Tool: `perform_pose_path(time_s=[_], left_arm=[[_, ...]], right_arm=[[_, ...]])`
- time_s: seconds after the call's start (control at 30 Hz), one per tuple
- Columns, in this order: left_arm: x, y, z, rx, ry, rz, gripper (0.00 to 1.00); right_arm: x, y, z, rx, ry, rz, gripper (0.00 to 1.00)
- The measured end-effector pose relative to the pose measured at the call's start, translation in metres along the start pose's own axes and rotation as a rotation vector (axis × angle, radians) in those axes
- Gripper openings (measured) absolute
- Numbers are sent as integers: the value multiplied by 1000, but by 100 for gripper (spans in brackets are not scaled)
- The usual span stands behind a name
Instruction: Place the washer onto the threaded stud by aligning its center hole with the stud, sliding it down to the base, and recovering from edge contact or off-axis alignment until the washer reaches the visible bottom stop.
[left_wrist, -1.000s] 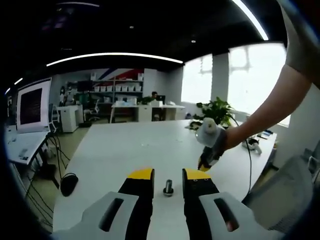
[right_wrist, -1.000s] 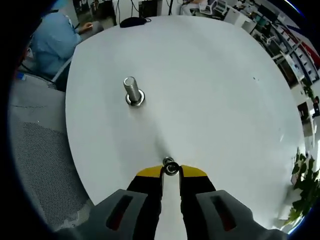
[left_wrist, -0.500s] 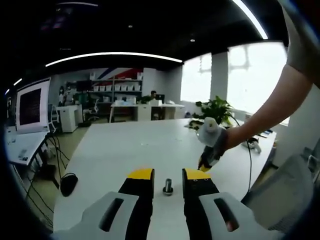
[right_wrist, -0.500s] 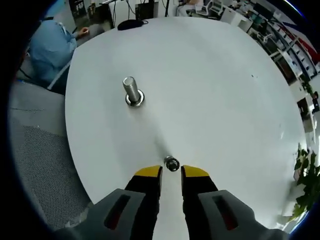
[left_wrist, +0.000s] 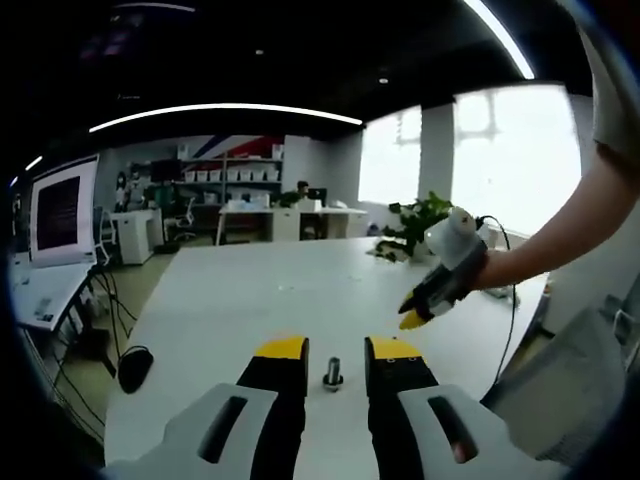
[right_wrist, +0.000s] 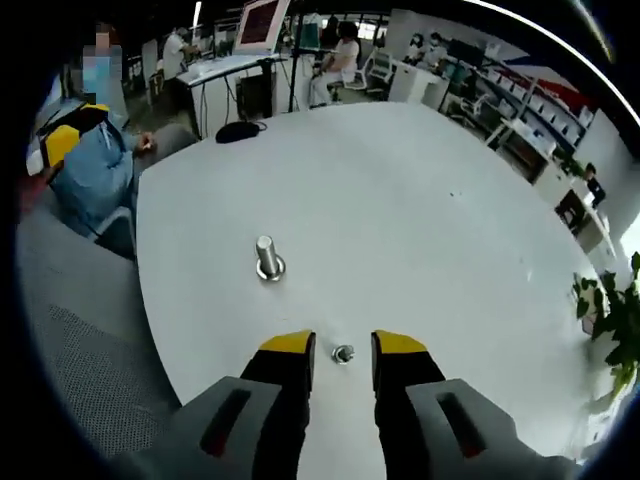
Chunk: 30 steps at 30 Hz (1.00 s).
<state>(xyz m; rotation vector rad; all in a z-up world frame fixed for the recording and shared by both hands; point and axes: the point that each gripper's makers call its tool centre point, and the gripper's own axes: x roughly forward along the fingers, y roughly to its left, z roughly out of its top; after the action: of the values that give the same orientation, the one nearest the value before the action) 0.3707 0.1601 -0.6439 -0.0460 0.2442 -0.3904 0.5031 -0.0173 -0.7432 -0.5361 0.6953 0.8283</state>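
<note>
A short threaded stud (right_wrist: 266, 257) stands upright on its round base on the white table (right_wrist: 420, 230). In the left gripper view the stud (left_wrist: 333, 372) sits just beyond the gap of my open left gripper (left_wrist: 339, 349). The small metal washer (right_wrist: 343, 353) lies flat on the table, between the yellow tips of my open right gripper (right_wrist: 343, 344) and below them, to the right of the stud. A hand holds that right gripper (left_wrist: 428, 300) in the air above the table, right of the stud, tips pointing down and left.
A black mouse (left_wrist: 135, 367) lies near the table's left edge. A person in blue (right_wrist: 95, 170) sits by the table's corner, above a grey mesh chair (right_wrist: 80, 350). A potted plant (left_wrist: 425, 220) stands at the far end, with desks and shelves behind.
My right gripper has opened, let the washer go onto the table, then risen and drawn back. The left gripper has stayed put around the stud.
</note>
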Motion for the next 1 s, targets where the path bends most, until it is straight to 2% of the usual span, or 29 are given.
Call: perform_pose_path(time_s=[0.07, 0.13, 0.23, 0.3, 0.33, 0.37, 0.43, 0.53, 0.63, 0.67, 0.7, 0.87, 1.0], left_arm=[[0, -1, -1, -3, 2, -4, 20], [1, -2, -1, -1, 5, -9, 20], [2, -4, -2, 5, 12, -19, 20], [2, -6, -2, 8, 13, -24, 20], [2, -6, -3, 9, 14, -24, 20], [2, -6, -2, 11, 13, -23, 20], [2, -5, -2, 8, 13, -22, 20], [1, -3, -1, 1, 4, -17, 20], [1, -3, -1, -5, 4, -15, 20], [1, -3, -1, -7, 3, -17, 20], [2, -3, -1, -8, 3, -18, 20], [2, -3, -2, -9, 11, -18, 20], [2, -4, -1, -6, 5, -18, 20]], right_arm=[[-11, 2, 11, -16, -76, -19, 27], [-20, 7, 19, 8, -140, -25, 30], [-31, 15, 19, 21, -170, -26, 33], [-40, 16, 18, 22, -192, -52, 33], [-43, 15, 14, 45, -191, -64, 33], [-48, 15, 7, 142, -184, -83, 33], [-56, 16, 6, 224, -237, -82, 33], [-69, 19, -4, 231, -249, -109, 33], [-90, 20, -8, 313, -323, -126, 33], [-93, 21, -9, 316, -329, -126, 34], [-116, 28, -24, 347, -337, -131, 36], [-131, 35, -44, 387, -343, -141, 36], [-139, 39, -52, 389, -333, -149, 37]])
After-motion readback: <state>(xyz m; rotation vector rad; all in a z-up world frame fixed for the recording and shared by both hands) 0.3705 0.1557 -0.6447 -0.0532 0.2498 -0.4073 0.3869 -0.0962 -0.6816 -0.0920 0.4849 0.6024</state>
